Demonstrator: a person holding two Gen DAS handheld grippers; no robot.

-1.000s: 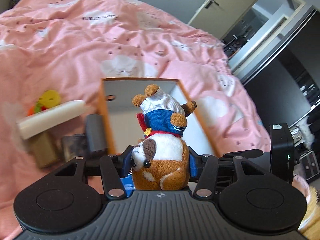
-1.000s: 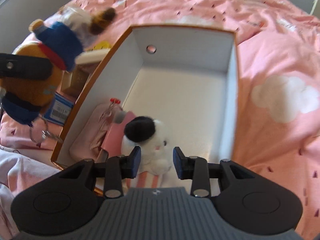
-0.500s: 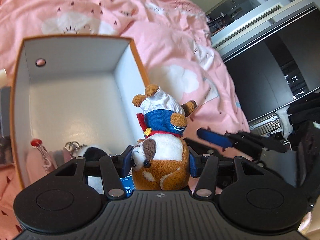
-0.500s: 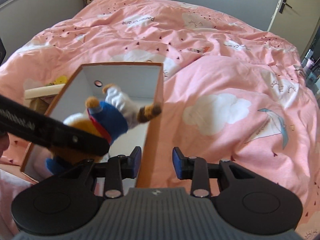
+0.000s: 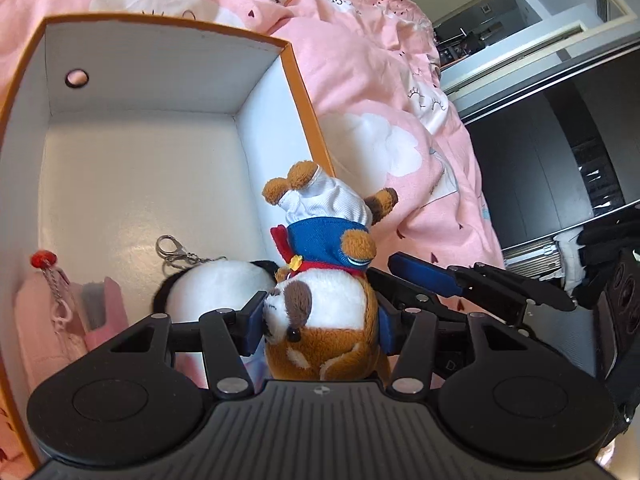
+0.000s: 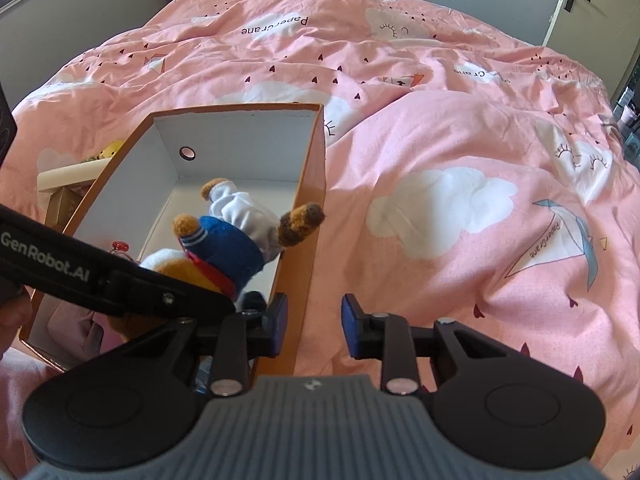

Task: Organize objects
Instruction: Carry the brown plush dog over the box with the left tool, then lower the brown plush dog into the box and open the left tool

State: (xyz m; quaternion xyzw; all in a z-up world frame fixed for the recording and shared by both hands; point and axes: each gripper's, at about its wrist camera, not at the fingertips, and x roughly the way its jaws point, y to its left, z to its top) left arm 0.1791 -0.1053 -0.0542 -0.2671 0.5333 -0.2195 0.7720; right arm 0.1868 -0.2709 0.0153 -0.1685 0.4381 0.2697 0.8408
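A brown plush dog (image 5: pixel 320 308) in a blue and white sailor suit hangs upside down, and my left gripper (image 5: pixel 320 322) is shut on its head. It hovers over the near right part of an orange box with white inside (image 5: pixel 160 24). In the right wrist view the dog (image 6: pixel 232 244) sits above the box (image 6: pixel 240 110). A white and black plush with a keyring (image 5: pixel 216 284) and a pink pouch (image 5: pixel 44 320) lie in the box. My right gripper (image 6: pixel 314 320) is just outside the box's right wall, jaws closing with nothing between them.
The box rests on a pink duvet (image 6: pixel 440 120) with cloud prints. Left of the box lie a cream block (image 6: pixel 68 174), a tan carton and a yellow toy (image 6: pixel 110 150). A dark wardrobe (image 5: pixel 540 160) stands beyond the bed's right edge.
My left gripper carried the dog from beside the box to over it and lower. My right gripper drew back out of the box, away from the white plush, and its jaws narrowed slightly.
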